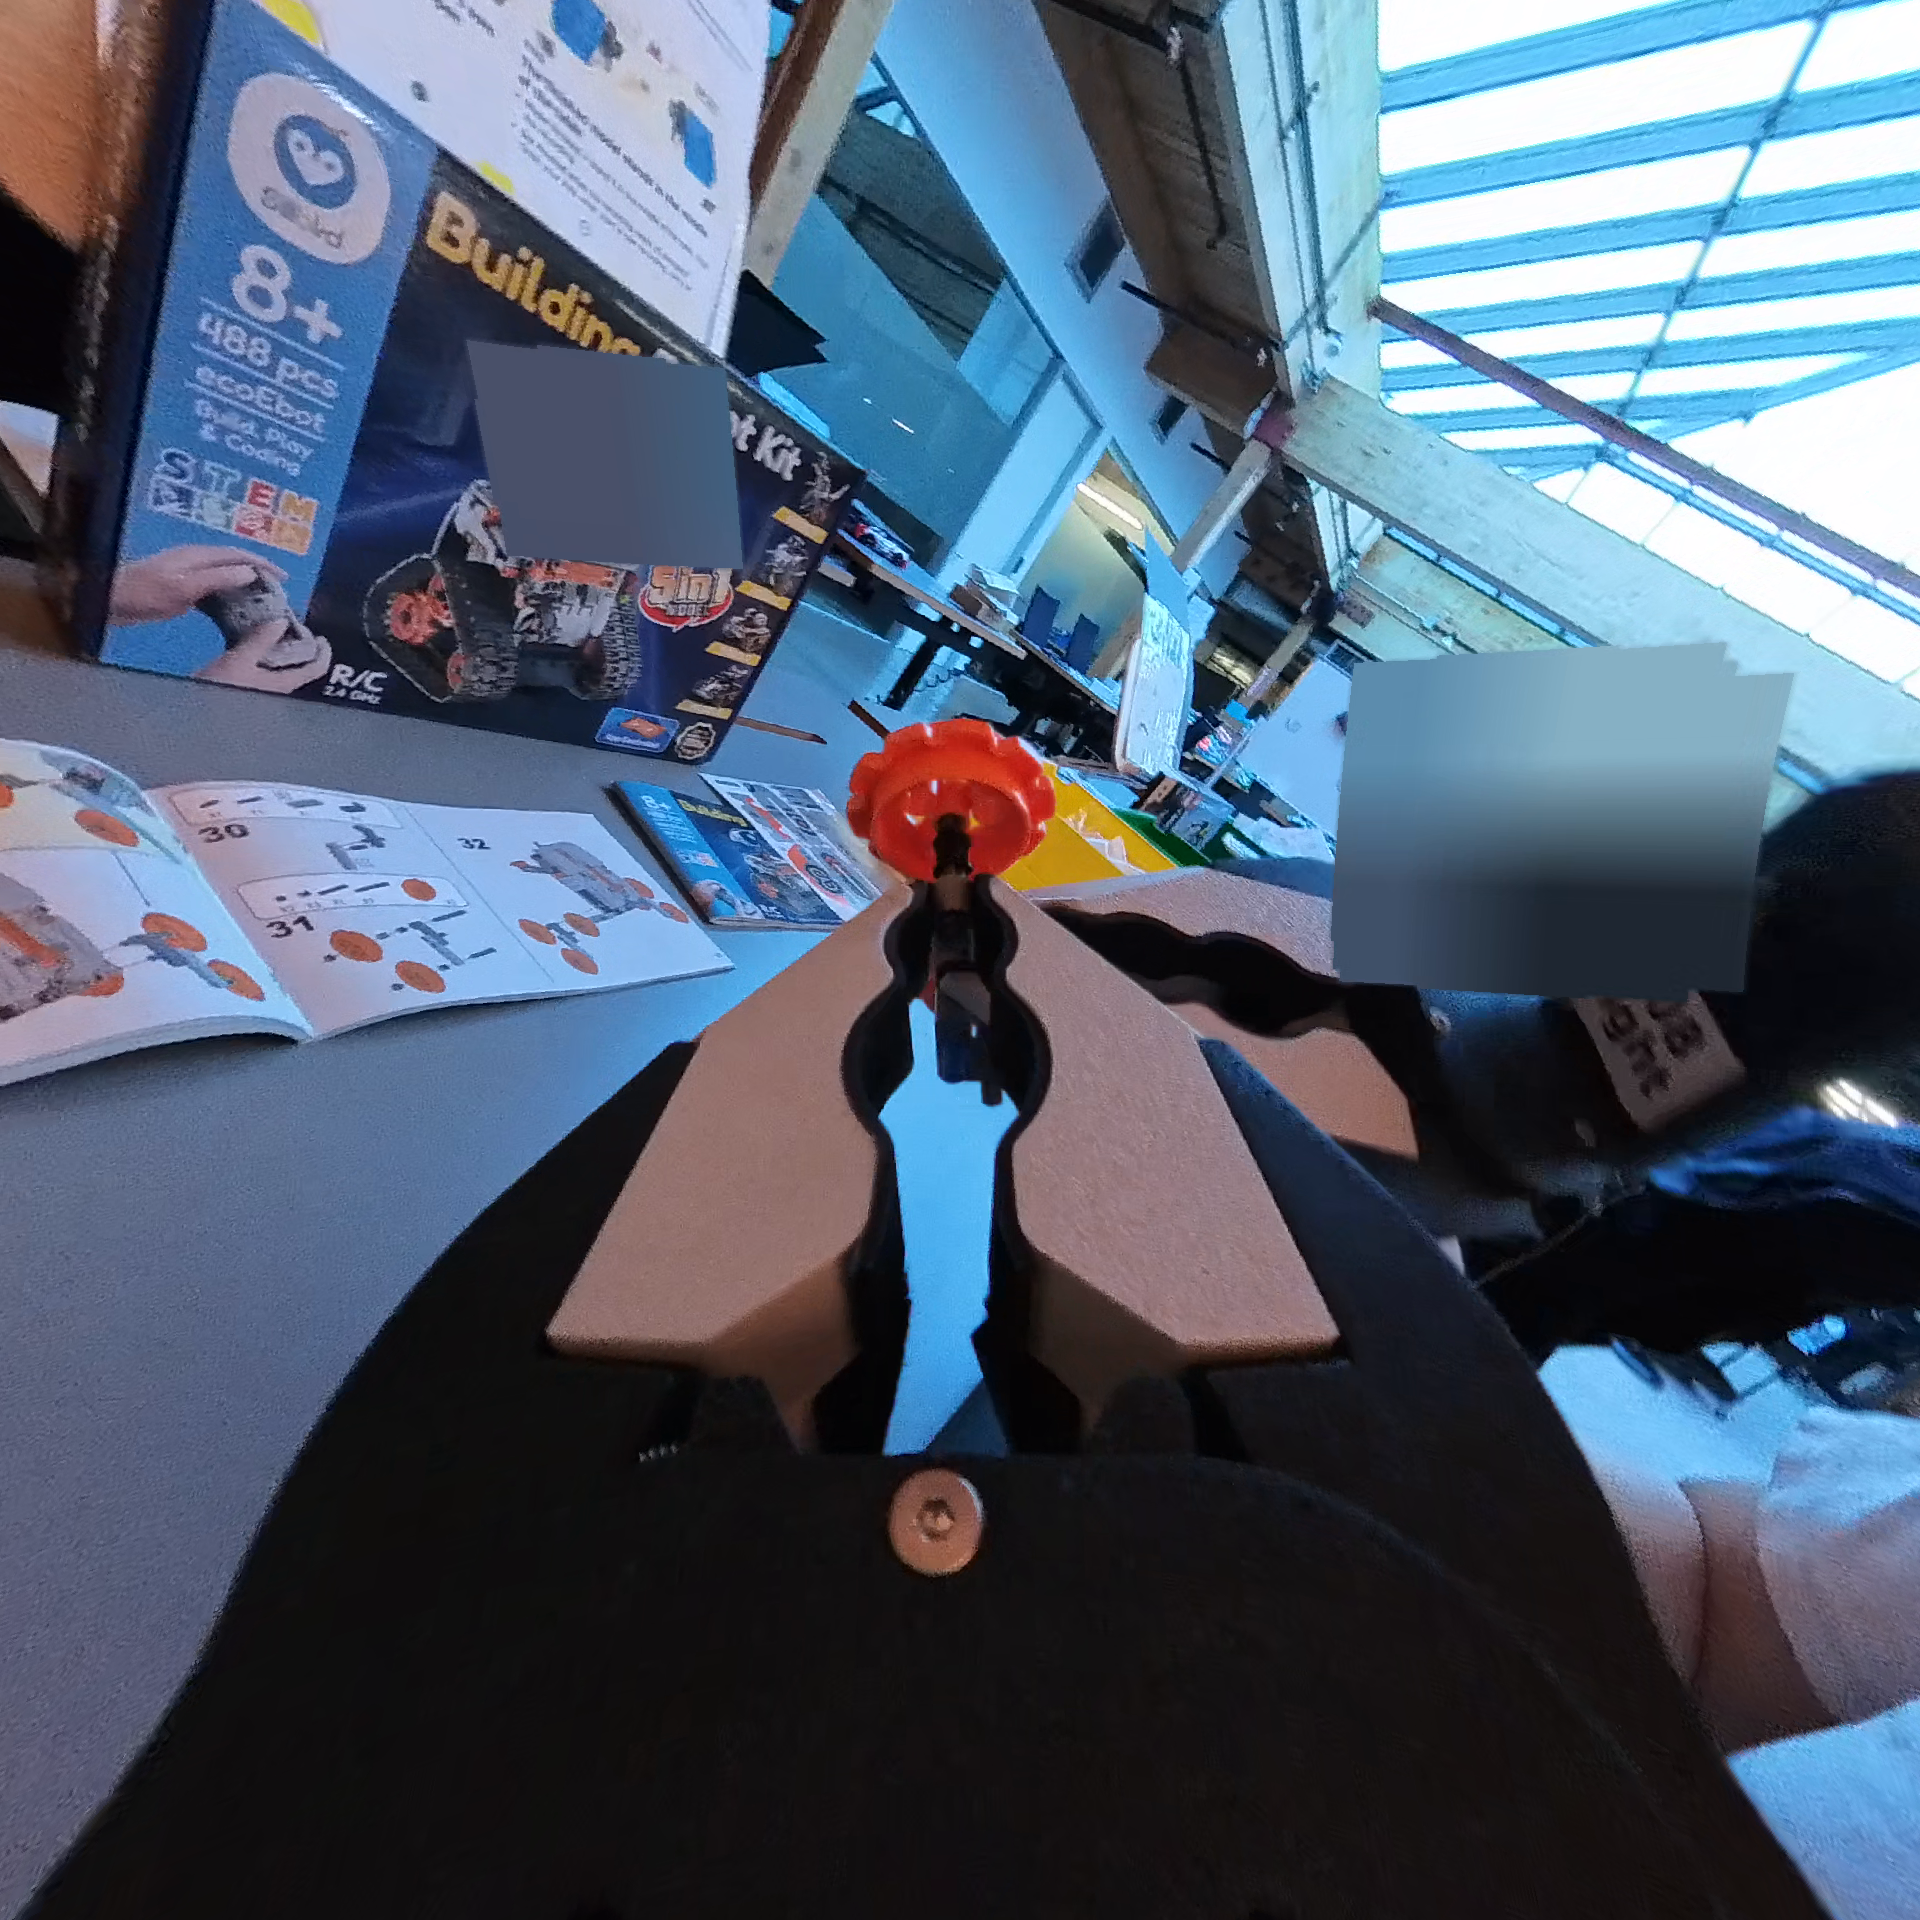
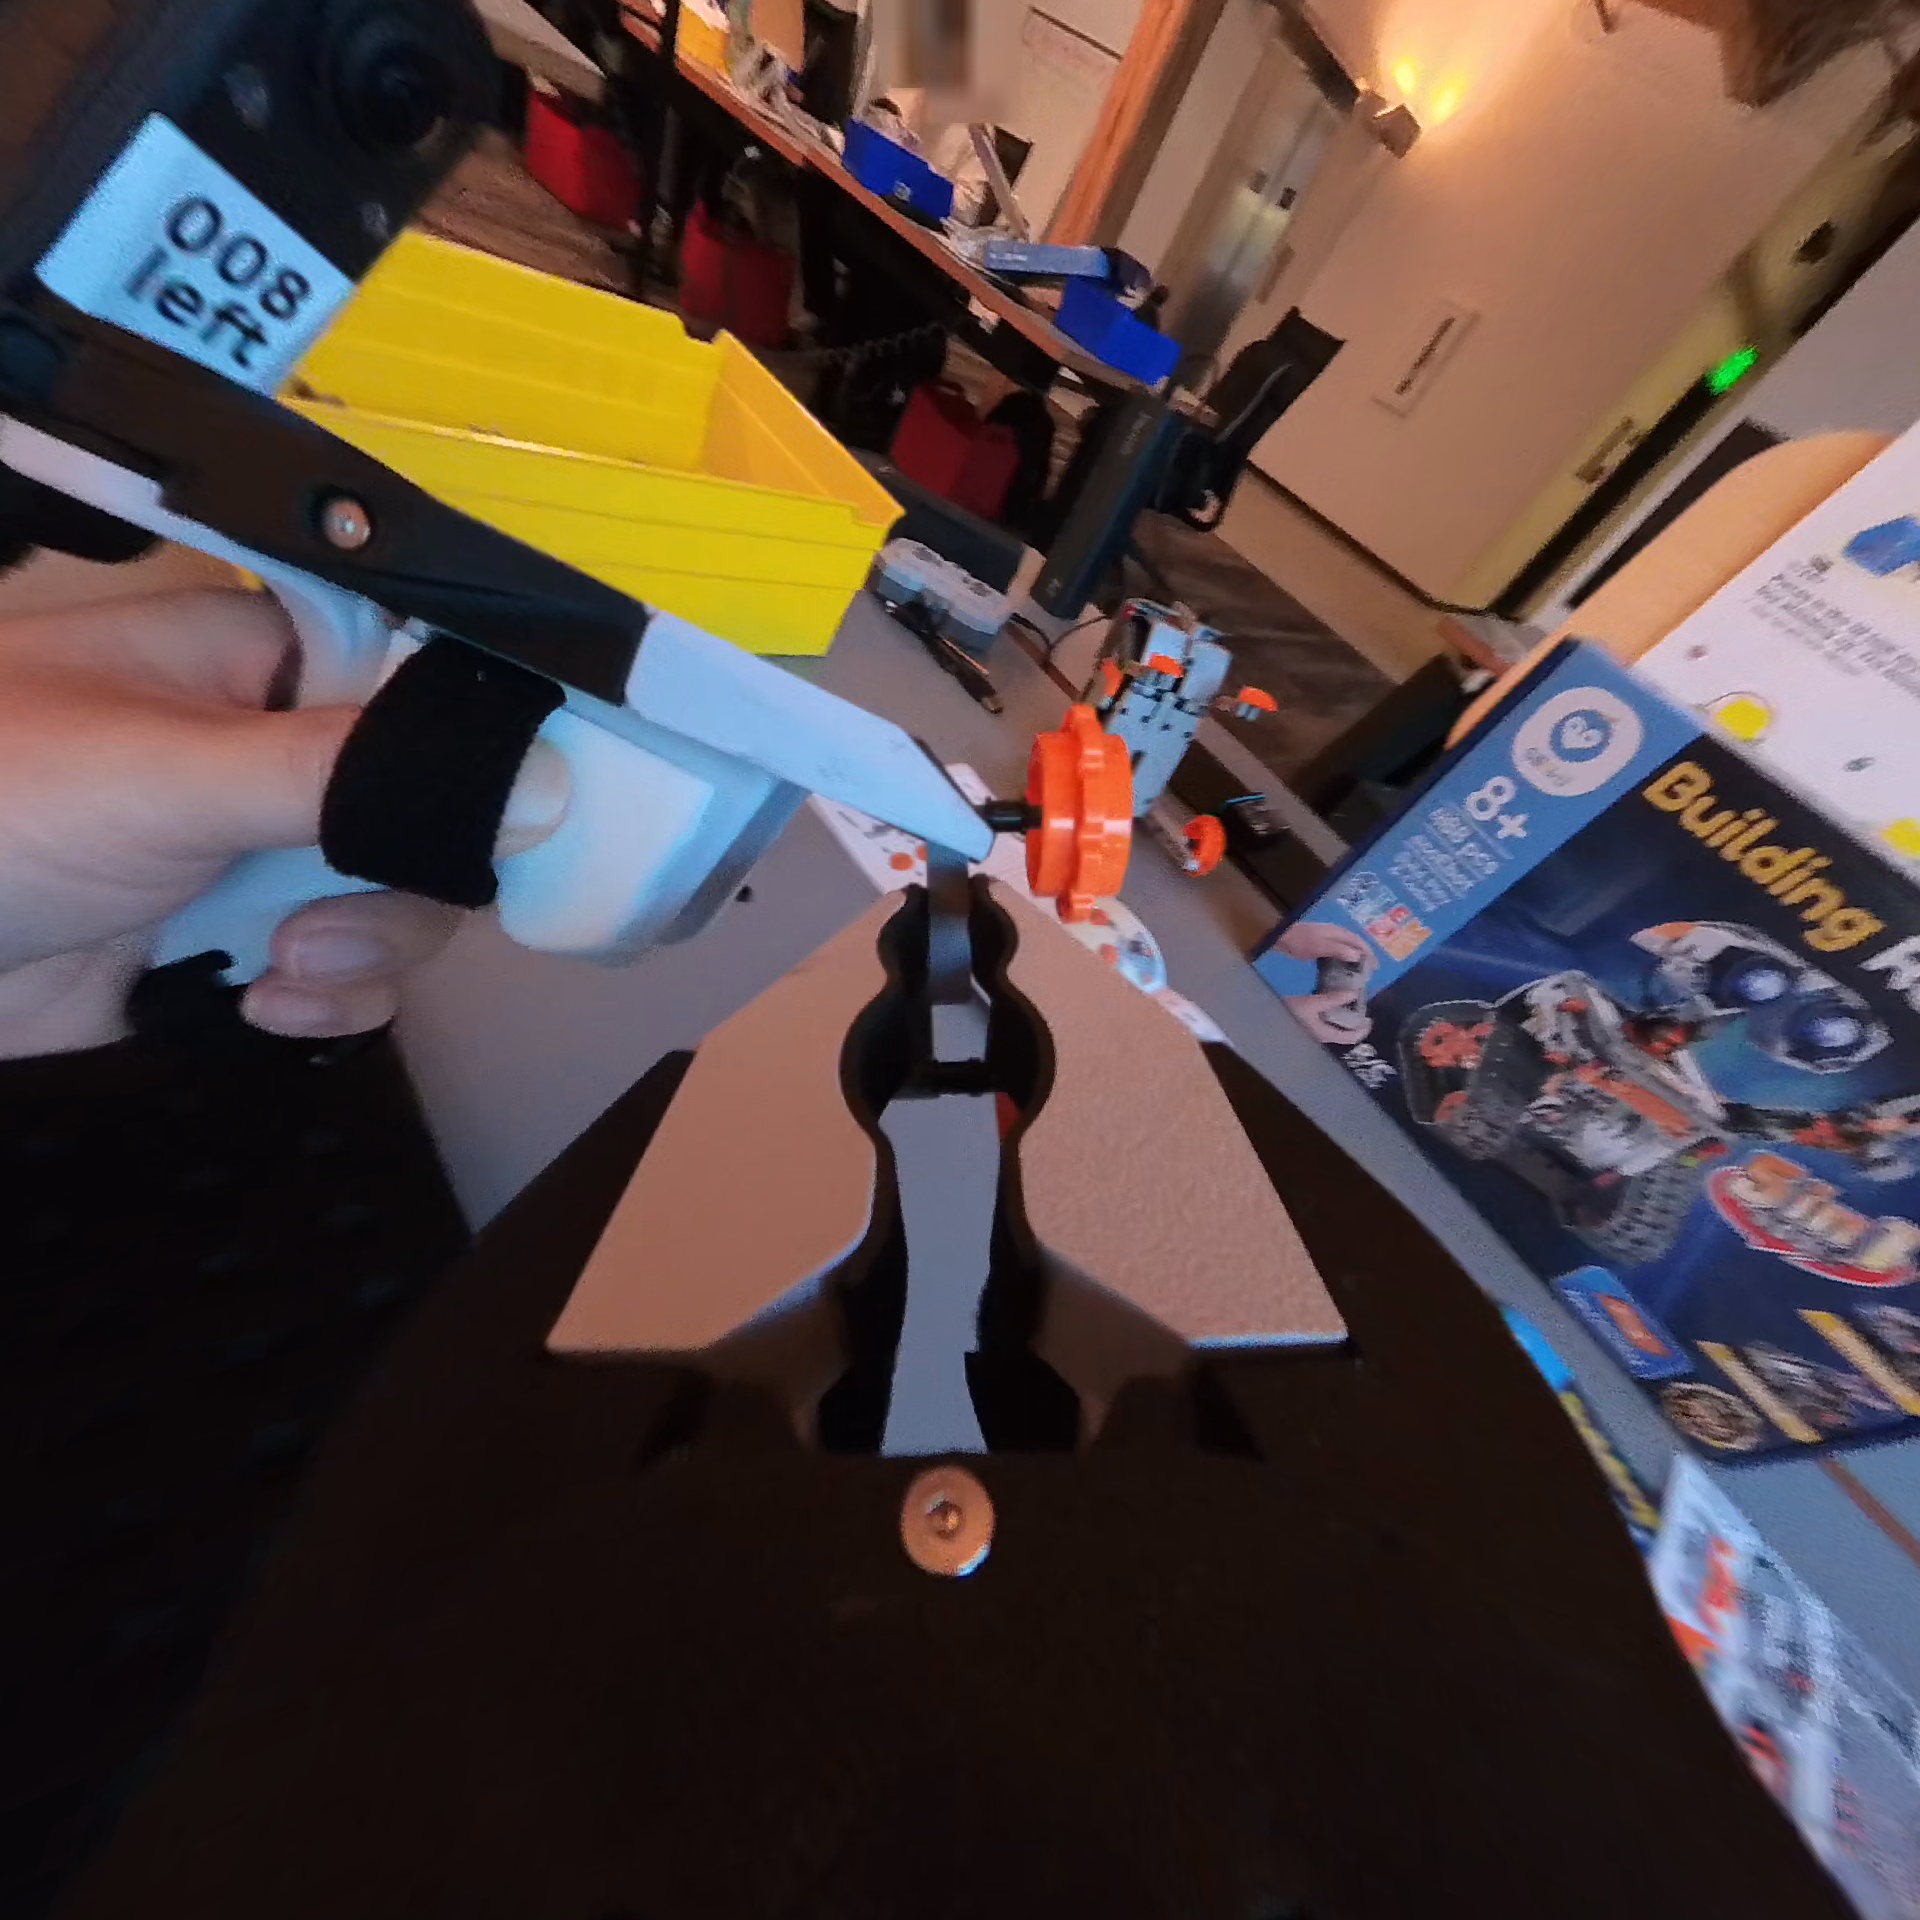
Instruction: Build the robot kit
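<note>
The grey flat-topped bench [image 1: 208, 1195] runs wide and bare in front of the left claw, its far edge dropping off toward a hall of long work tables. A large blue-and-black cardboard kit box [image 1: 436, 468] stands upright at the back of the bench; in the right wrist view the same box [image 2: 1621, 1039] crowds the right side, leaving an open lane down the middle. A stack of yellow plastic bins [image 2: 623, 457] sits across that lane, behind the left claw's arm. An open white instruction booklet [image 1: 395, 914] lies flat near the bench's left part, with a smaller closed blue booklet [image 1: 727, 852] just beyond it. A small grey-and-orange brick model [image 2: 1174, 696] stands farther down the bench.

The left claw [image 1: 948, 894] is clenched on a short black axle pin [image 1: 951, 842] that carries an orange toothed plastic wheel [image 1: 951, 795], held above the bench just past its tips. The right claw [image 2: 948, 904] is clenched on a thin grey plastic beam [image 2: 948, 966]; that beam's tip meets the left claw's tips beside the wheel [image 2: 1081, 810]. A person's hand [image 2: 177, 790] grips the left claw's white handle.
</note>
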Demonstrator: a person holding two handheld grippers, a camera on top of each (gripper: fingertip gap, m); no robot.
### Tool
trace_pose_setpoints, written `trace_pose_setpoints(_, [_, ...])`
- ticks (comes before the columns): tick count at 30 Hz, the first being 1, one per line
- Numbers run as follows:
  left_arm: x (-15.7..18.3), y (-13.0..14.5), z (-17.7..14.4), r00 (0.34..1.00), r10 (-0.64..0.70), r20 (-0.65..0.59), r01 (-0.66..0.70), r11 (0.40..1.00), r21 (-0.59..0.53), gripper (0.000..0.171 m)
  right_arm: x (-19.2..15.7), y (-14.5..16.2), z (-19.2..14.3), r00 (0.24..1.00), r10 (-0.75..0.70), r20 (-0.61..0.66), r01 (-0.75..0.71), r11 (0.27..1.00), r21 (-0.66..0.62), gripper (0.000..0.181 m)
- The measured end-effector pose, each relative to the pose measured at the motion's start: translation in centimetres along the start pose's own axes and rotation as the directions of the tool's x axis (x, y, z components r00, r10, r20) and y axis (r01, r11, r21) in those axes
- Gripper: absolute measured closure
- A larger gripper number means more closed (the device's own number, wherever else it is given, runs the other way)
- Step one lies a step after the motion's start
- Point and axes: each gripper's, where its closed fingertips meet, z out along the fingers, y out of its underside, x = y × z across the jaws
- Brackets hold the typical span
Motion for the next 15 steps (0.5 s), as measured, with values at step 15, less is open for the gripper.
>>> trace_pose_setpoints(15, [4.4, 1.7, -1.2, 0.634, 0.712, -0.302, -0.774, 0.580, -0.254, 0.161, -1.3, -1.4, -5.1, 0.820, 0.226, 0.526, -0.294, 0.955, 0.048, 0.176])
